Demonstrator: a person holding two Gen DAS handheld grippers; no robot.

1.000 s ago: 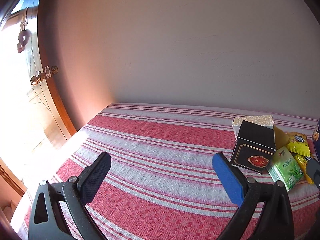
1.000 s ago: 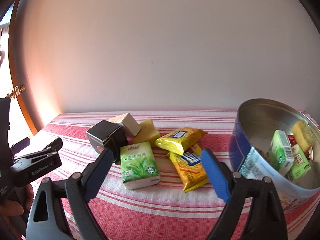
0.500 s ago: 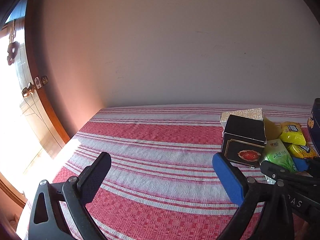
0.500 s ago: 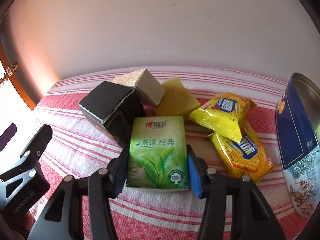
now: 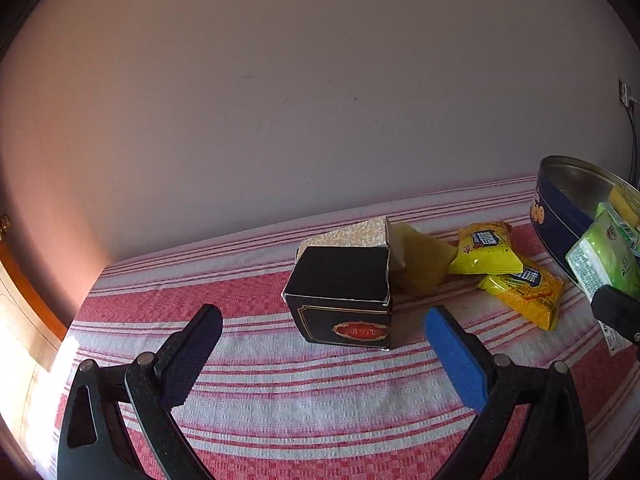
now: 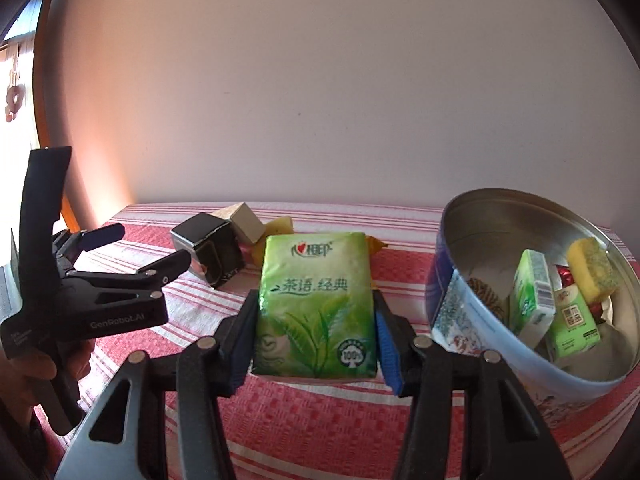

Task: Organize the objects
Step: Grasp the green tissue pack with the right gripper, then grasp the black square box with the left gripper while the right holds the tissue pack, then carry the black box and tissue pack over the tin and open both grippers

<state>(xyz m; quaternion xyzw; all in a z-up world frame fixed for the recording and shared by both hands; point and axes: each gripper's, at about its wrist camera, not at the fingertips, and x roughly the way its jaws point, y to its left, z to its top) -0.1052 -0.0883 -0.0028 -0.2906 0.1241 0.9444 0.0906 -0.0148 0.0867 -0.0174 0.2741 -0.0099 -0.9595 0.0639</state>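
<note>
Right claw [image 6: 316, 322] clamped on the green tissue pack [image 6: 316, 300], pads pressing both long sides, jaws having just closed onto it; pack is off the striped cloth [image 6: 280, 420], held upright just left of the round tin [image 6: 472, 300]. Tin holds another green pack, a small green carton, a yellow sponge and a red-wrapped item. Left claw [image 5: 320, 344] wide, nothing between the pads, aimed at the black box [image 5: 344, 300] on the table. Behind the box: a beige patterned box [image 5: 352, 236] touching it, then a yellow sponge [image 5: 420, 260] and two yellow snack packets [image 5: 508, 268] toward the tin. Hand [image 6: 40, 364] grips the left tool's handle.
</note>
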